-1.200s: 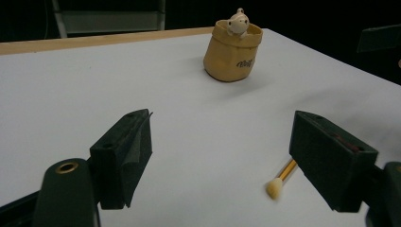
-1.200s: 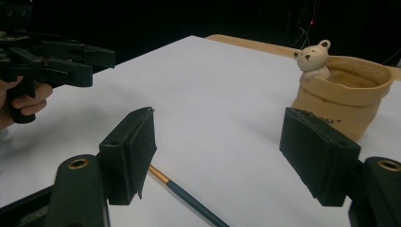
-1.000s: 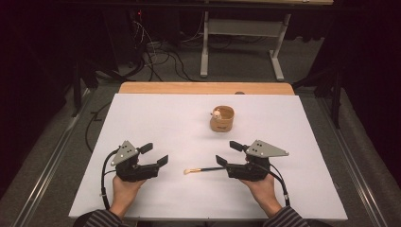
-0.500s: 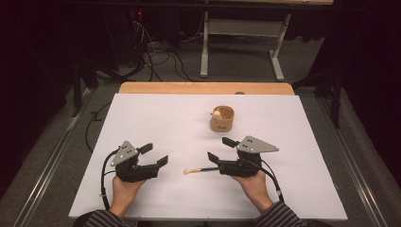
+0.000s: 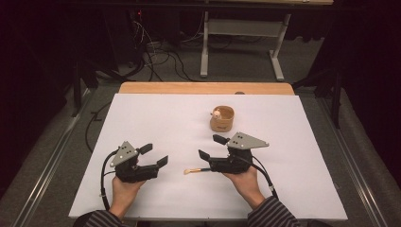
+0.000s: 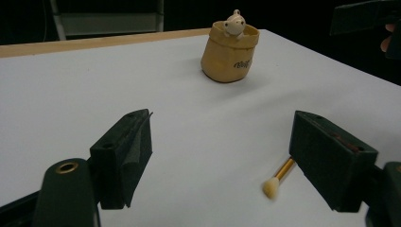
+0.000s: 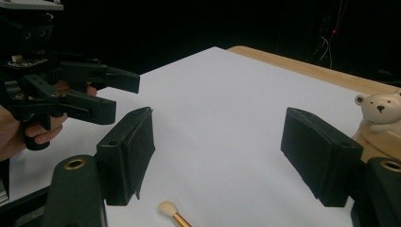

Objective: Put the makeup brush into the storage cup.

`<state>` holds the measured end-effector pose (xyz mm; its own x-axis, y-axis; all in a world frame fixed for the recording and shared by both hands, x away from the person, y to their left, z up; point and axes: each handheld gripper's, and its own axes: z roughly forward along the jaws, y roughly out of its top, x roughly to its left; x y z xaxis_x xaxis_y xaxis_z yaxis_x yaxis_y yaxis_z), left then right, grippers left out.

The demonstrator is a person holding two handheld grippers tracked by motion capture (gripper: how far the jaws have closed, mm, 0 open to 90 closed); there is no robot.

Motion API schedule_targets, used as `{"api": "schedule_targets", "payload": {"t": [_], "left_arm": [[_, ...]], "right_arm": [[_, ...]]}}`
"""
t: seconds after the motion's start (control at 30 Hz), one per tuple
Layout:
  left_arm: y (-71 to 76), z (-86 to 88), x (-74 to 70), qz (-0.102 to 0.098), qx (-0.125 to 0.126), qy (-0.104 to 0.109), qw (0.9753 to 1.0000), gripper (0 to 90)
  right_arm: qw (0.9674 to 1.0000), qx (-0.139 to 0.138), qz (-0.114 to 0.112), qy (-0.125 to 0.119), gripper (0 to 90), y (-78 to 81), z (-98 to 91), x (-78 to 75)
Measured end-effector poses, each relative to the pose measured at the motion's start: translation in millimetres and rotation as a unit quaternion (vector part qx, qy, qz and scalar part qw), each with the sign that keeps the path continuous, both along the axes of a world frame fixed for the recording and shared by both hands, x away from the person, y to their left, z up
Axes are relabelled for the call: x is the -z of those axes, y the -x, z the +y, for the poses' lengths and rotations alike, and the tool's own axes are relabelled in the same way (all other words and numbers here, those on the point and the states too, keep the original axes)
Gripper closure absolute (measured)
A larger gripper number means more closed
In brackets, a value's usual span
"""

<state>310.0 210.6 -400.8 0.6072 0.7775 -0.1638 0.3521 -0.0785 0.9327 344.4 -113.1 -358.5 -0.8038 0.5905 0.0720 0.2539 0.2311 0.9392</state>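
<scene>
This looks like a lab or recording room, not a home. A white sheet (image 5: pixel 156 123) covers a plain wooden table (image 5: pixel 203 88) standing on grey carpet (image 5: pixel 61 156). Behind it, loose black cables (image 5: pixel 156 56) trail across the floor beside the metal legs of a workbench (image 5: pixel 239 28), and the surroundings are dark.

Both forearms come in from the near edge, striped sleeves at the wrists. Left hand (image 5: pixel 124 189) holds the left gripper (image 5: pixel 154 154) low, jaws spread wide, aimed forward-right. Right hand (image 5: pixel 243 182) holds the right gripper (image 5: pixel 213 146), jaws also wide apart, aimed left toward the other gripper. Grippers well apart.
</scene>
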Motion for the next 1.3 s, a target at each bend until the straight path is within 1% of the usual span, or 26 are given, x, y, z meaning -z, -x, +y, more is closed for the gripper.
{"api": "schedule_targets", "payload": {"t": [0.13, 0.17, 0.23, 0.3, 0.43, 0.6, 0.8, 0.9, 0.93, 1.1, 1.13, 1.3], "left_arm": [[-0.9, -0.2, 0.3, 0.000, 0.000, -0.001, 1.0000, 22.7], [-0.7, -0.3, 0.2, 0.000, 0.000, 0.000, 1.0000, 22.7], [-0.3, -0.1, 0.0, 0.000, 0.000, 0.000, 1.0000, 22.7], [-0.1, 0.4, 0.0, 0.000, -0.001, 0.000, 1.0000, 22.7], [-0.4, 0.8, 0.0, 0.001, -0.001, 0.001, 1.0000, 22.7], [0.0, 1.1, -0.3, 0.000, 0.000, 0.000, 1.0000, 22.7], [-0.4, 0.7, -0.1, 0.001, 0.000, 0.001, 1.0000, 22.7], [-0.1, 0.2, -0.1, 0.001, 0.000, -0.001, 1.0000, 22.7], [0.1, 0.1, -0.1, 0.000, 0.000, -0.001, 1.0000, 22.8], [-0.2, 1.3, -0.2, 0.000, 0.000, 0.000, 1.0000, 22.8], [-0.3, 1.4, -0.2, 0.000, 0.000, 0.000, 1.0000, 22.8], [0.1, 0.8, -0.4, -0.001, 0.001, -0.001, 1.0000, 22.8]], "right_arm": [[1.0000, -0.001, 0.004, -0.002, 28.1, -2.3, 3.1, 0.8], [1.0000, -0.002, 0.002, 0.000, 28.1, -3.3, 3.9, 1.1], [1.0000, -0.002, 0.006, -0.004, 28.1, -3.8, 6.2, 1.7], [1.0000, -0.005, 0.003, 0.000, 28.1, -4.5, 7.6, 1.9], [1.0000, -0.001, 0.006, 0.007, 28.2, -4.7, 7.8, 0.3], [0.9998, -0.002, 0.005, 0.021, 28.1, -7.1, 6.7, -1.6], [0.9993, -0.006, 0.012, 0.035, 28.5, -7.7, 7.3, -4.1], [0.9986, -0.010, 0.016, 0.049, 28.5, -8.6, 7.8, -5.9], [0.9985, -0.013, 0.013, 0.051, 28.8, -9.1, 7.9, -6.2], [0.9970, -0.016, 0.024, 0.072, 28.8, -11.3, 9.9, -5.5], [0.9969, -0.017, 0.025, 0.073, 28.8, -11.3, 10.5, -5.5], [0.9959, -0.020, 0.023, 0.086, 28.8, -12.0, 12.3, -7.2]]}}
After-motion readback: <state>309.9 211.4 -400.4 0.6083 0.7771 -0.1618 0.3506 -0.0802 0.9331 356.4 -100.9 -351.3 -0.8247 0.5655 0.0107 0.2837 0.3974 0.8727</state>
